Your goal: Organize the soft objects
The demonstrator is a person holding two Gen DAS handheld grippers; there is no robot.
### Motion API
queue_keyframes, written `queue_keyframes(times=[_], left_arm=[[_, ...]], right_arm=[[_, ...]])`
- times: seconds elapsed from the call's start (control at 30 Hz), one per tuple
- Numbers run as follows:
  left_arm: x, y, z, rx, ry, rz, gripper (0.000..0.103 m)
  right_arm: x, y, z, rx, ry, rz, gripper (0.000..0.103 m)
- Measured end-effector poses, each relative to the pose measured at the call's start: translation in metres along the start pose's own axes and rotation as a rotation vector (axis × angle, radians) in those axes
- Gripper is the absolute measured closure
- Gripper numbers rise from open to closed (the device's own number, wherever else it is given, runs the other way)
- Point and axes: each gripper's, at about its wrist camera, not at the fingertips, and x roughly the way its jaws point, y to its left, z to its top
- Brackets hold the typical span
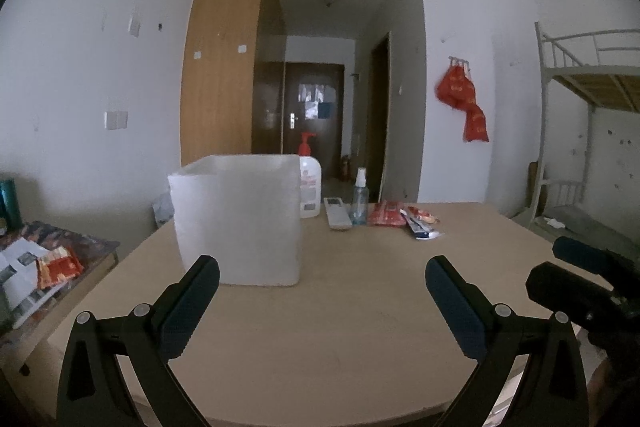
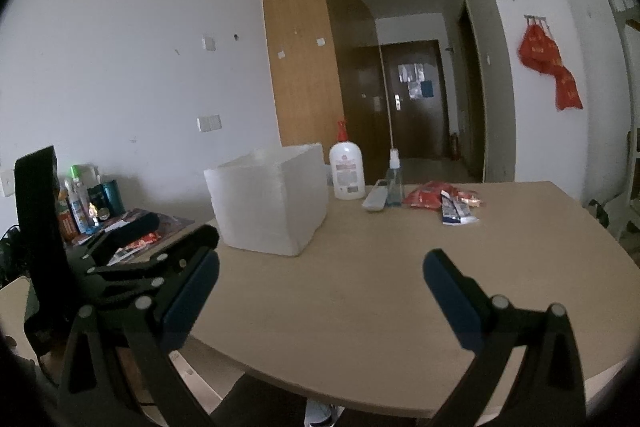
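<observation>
A white open-topped box (image 1: pixel 239 219) stands on the tan table (image 1: pixel 340 307), left of centre. Soft snack packets lie at the far side: a red packet (image 1: pixel 386 214) and a blue-white sachet (image 1: pixel 424 227). They also show in the right wrist view, the red packet (image 2: pixel 428 195) and the sachet (image 2: pixel 454 213), with the box (image 2: pixel 270 197) to their left. My left gripper (image 1: pixel 322 283) is open and empty, just in front of the box. My right gripper (image 2: pixel 320 279) is open and empty over the table's near part.
A white pump bottle with a red top (image 1: pixel 310 187), a remote (image 1: pixel 337 213) and a small spray bottle (image 1: pixel 359 199) stand behind the box. A side table (image 1: pixel 60 251) at the left holds papers, packets and bottles. A bunk bed (image 1: pixel 592 75) stands at the right.
</observation>
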Motion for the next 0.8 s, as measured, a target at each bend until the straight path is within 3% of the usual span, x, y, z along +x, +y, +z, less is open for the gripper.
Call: queue_keyframes(times=[0.8], left_arm=[[0.004,0.006,-0.004,-0.012,0.021,0.032,0.000]], right_arm=[[0.005,-0.008,-0.006,0.021,0.024,0.024,0.000]])
